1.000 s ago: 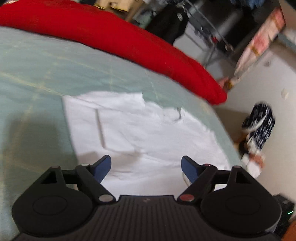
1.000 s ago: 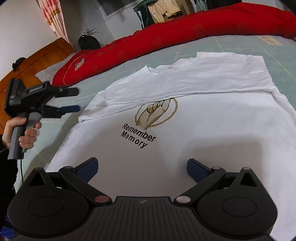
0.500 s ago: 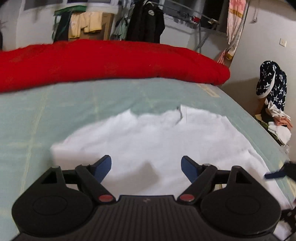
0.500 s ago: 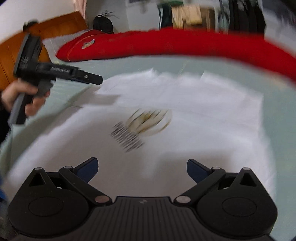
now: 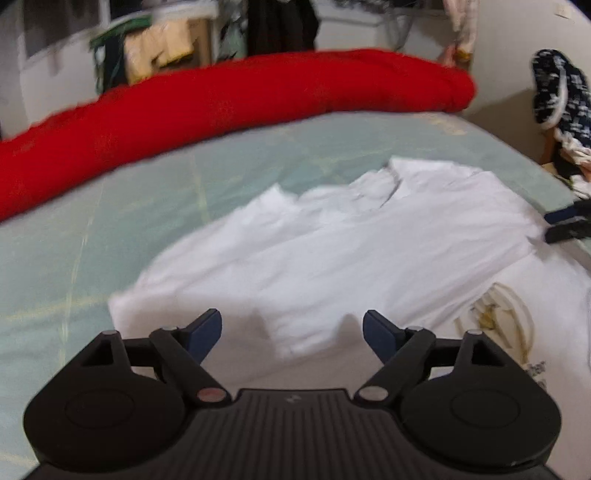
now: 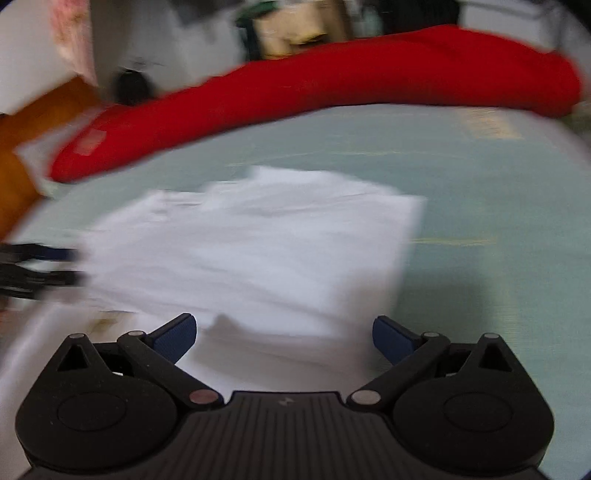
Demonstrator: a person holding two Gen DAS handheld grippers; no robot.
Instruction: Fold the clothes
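A white T-shirt [image 5: 332,251] lies spread on a pale green bed [image 5: 110,229], its top part folded down over the body so that a gold printed emblem [image 5: 495,314] shows just below the folded edge. The left gripper [image 5: 291,328] hovers at the near edge of the shirt, its blue-padded fingers [image 5: 205,330] spread wide with nothing between them. The right gripper [image 6: 284,334] is likewise wide open and empty above the shirt [image 6: 251,251], its pads [image 6: 175,332] well apart over the folded layers. Each gripper appears at the margin of the other's view: the right one's dark fingertips at the shirt's right edge in the left wrist view, the left one's as a blurred dark shape at the shirt's left edge in the right wrist view. Beyond the shirt, a long red quilt [image 5: 229,110] runs across the far side of the bed. Further behind the quilt hang dark clothes [image 5: 280,26], and to the shirt's right a navy patterned garment [image 5: 557,96] is draped by the wall. The right wrist view is heavily blurred.
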